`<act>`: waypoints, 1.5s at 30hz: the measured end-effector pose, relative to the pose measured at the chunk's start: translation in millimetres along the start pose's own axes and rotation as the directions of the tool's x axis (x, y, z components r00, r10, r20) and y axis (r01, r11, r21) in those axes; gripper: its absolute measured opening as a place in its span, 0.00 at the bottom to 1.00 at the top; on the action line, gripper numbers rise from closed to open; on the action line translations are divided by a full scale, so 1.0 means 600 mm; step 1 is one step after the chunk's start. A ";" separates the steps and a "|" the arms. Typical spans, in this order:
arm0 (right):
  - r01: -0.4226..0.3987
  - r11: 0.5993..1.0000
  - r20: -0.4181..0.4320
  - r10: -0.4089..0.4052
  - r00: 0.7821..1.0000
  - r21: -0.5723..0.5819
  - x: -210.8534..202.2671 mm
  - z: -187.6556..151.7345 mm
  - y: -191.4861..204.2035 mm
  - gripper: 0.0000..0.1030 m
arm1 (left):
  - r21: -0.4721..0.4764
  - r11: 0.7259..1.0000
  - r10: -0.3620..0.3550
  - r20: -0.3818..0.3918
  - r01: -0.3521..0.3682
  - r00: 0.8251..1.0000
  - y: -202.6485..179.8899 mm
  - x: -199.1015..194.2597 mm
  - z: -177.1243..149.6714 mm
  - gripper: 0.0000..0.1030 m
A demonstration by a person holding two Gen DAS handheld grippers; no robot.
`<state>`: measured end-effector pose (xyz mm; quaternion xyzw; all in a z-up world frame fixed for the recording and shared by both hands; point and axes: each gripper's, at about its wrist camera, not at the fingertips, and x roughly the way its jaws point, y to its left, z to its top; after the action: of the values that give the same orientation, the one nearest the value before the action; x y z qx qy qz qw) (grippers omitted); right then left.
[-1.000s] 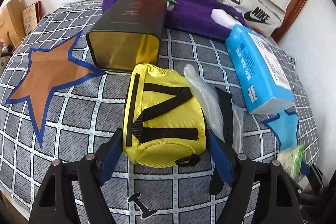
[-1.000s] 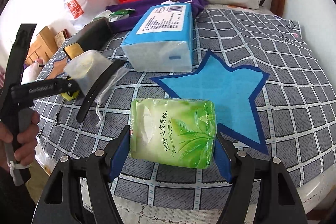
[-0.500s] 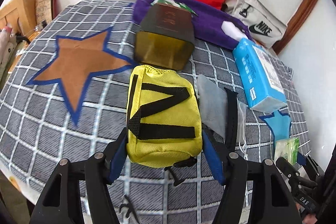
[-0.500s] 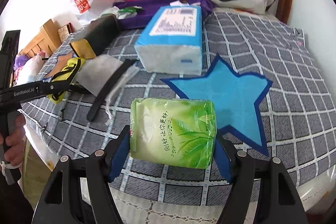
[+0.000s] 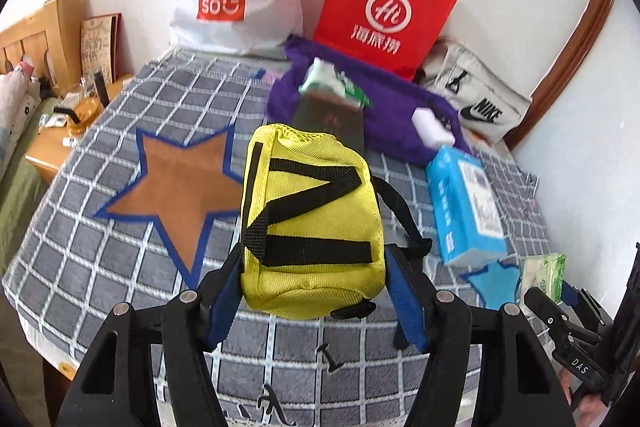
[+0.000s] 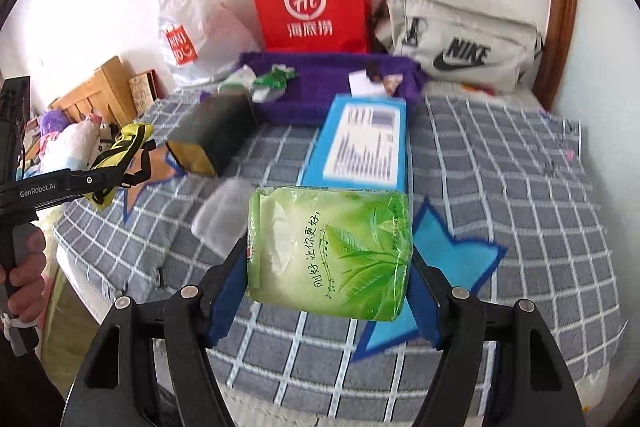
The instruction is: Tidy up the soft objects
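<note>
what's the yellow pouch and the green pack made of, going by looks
The yellow pouch looks like coarse woven nylon or polyester: a matte visible weave, mesh at the far end, black webbing straps. The green pack looks like thin glossy plastic film over soft tissues: it shines, crinkles at the sealed edges, and shows white through a clear patch.

blue tissue pack (image 6: 366, 143) | label blurred (unreadable) | near end behind green tissue pack (image 6: 330, 253)

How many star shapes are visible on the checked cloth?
2. The brown star lies on the cloth's left part, beside the yellow pouch; the blue star lies beneath the green tissue pack. Others may be hidden.
</note>
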<state>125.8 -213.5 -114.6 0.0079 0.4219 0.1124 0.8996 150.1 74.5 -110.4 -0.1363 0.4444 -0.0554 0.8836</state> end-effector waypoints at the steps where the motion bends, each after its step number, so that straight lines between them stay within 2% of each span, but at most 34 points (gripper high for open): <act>1: 0.003 1.000 0.006 -0.003 1.000 -0.003 -0.002 0.010 0.001 0.69 | 0.000 1.000 -0.004 0.004 0.004 1.000 -0.001 -0.002 0.010 0.63; 15: 0.019 1.000 0.050 -0.020 0.999 0.008 0.017 0.134 -0.014 0.69 | -0.002 0.999 -0.044 0.012 0.044 0.999 -0.021 0.021 0.107 0.63; 45: 0.046 0.999 0.096 -0.044 0.994 -0.014 0.126 0.289 -0.022 0.69 | 0.068 0.996 -0.064 -0.006 0.064 0.998 -0.067 0.121 0.246 0.63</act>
<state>307.1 -196.9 -61.4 -0.0037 0.3776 0.0949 0.9211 312.7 48.4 -71.0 -0.1203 0.4396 -0.0988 0.8846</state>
